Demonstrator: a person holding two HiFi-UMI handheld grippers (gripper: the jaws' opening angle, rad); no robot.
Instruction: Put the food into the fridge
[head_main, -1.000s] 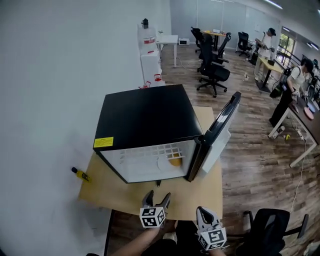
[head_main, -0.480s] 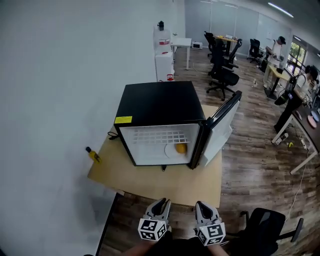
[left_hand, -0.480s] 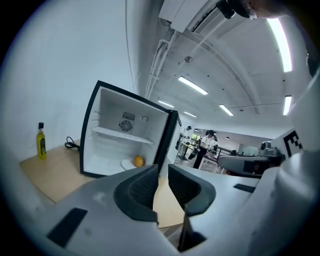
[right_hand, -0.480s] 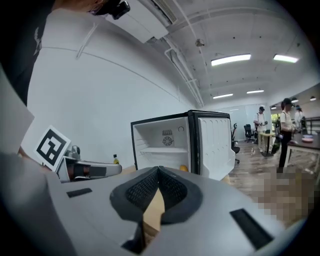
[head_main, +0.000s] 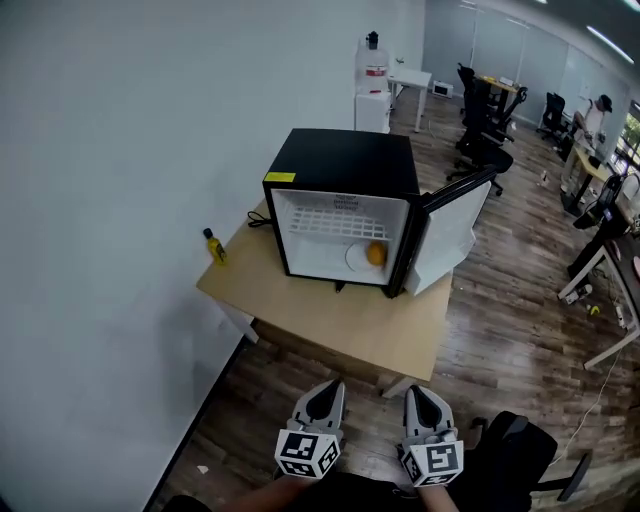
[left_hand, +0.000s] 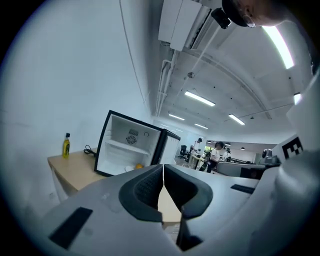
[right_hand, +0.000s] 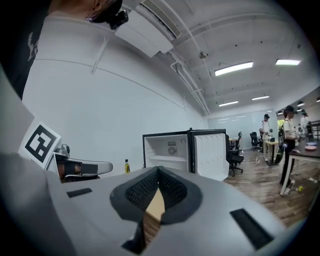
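Observation:
A black mini fridge (head_main: 340, 190) stands on a wooden table (head_main: 330, 325) with its door (head_main: 455, 240) swung open to the right. On its floor lies an orange food item (head_main: 376, 254) beside a white plate (head_main: 357, 258); both also show small in the left gripper view, the orange item (left_hand: 139, 166) low in the fridge (left_hand: 131, 146). My left gripper (head_main: 326, 400) and right gripper (head_main: 420, 405) hang side by side well in front of the table, over the floor. Both are shut with nothing between the pads. The right gripper view shows the fridge (right_hand: 170, 150) ahead.
A yellow bottle (head_main: 213, 247) stands at the table's left edge by the white wall. A black cable lies behind the fridge. Office chairs (head_main: 485, 140), desks and people occupy the room's far right. A dark chair (head_main: 520, 455) sits at my right.
The view has pulled back from the table; the fridge now looks farther off. Both grippers have drawn back over the floor, and the left gripper's jaws have closed.

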